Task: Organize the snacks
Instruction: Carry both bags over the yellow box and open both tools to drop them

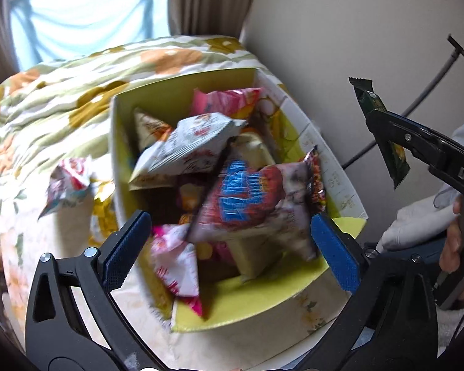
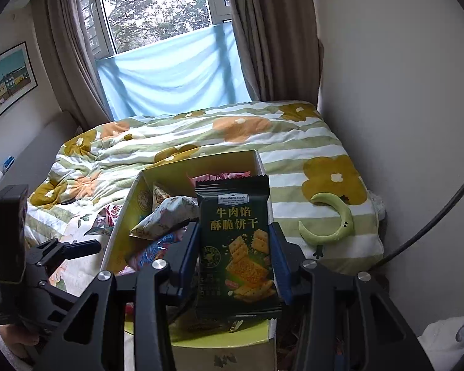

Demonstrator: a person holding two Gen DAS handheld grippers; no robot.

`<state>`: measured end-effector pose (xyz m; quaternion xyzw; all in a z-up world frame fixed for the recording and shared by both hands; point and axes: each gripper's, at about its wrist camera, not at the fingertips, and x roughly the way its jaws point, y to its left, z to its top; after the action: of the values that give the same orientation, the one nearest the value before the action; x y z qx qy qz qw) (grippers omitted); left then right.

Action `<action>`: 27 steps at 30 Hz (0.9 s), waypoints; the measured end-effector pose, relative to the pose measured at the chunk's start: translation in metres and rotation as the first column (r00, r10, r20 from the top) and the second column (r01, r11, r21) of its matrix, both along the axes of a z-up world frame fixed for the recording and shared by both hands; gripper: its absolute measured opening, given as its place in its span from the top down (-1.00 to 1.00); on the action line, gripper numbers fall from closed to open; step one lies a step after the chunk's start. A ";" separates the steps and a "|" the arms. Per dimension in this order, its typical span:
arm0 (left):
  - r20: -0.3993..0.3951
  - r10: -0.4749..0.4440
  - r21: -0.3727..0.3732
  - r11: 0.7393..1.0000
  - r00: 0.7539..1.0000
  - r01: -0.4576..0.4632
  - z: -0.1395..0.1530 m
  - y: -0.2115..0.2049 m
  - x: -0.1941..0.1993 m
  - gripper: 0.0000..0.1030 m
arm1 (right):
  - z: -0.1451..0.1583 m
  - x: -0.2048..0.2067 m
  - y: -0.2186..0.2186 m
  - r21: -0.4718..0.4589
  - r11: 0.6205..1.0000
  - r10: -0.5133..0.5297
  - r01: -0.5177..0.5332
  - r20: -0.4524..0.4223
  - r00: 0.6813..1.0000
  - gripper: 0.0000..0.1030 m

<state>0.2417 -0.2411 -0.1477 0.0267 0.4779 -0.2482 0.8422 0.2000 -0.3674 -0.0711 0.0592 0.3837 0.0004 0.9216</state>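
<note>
Bed: my flowered quilt (image 2: 176, 142) fills the scene, far to near.
Box: the yellow-lined snack box (image 1: 340, 179) sits on the quilt, heaped with packets.
Right gripper (image 2: 235, 247): I pinch the dark green cracker packet (image 2: 236, 241) upright above the box's near end.
Left gripper (image 1: 229, 253): my jaws are spread wide, holding nothing, at the box's near edge.
Loose packet (image 1: 69, 182): lies left of the box.

We see a bed (image 2: 201, 142) under a striped quilt (image 2: 294, 154) with ochre and orange flowers, filling the room's middle. At twelve o'clock a window (image 2: 157, 6) shows daylit trees, a pale blue cloth (image 2: 173, 83) across its lower half, brown curtains (image 2: 278, 37) flanking it. At nine o'clock a framed picture (image 2: 6, 83) hangs; at three o'clock, a plain wall (image 2: 402, 92).
</note>
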 end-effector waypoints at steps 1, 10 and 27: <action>-0.004 0.011 -0.003 1.000 1.000 -0.011 -0.003 0.005 0.002 -0.99 | -0.001 0.003 -0.001 0.006 1.000 0.007 -0.007 0.000 1.000 0.21; -0.015 0.131 -0.004 0.991 0.991 -0.131 -0.004 0.046 -0.002 -0.99 | -0.019 0.052 0.000 0.049 0.995 0.087 -0.084 -0.078 0.993 0.21; -0.014 0.259 -0.005 0.966 0.966 -0.260 -0.005 0.100 -0.019 -0.99 | -0.037 0.056 -0.003 0.124 0.988 0.100 -0.089 -0.087 0.991 -0.95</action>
<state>0.2223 -0.1415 -0.1526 -0.0408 0.4821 -0.1378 0.8643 0.2557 -0.3704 -0.1082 0.0960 0.4280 0.0645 0.8963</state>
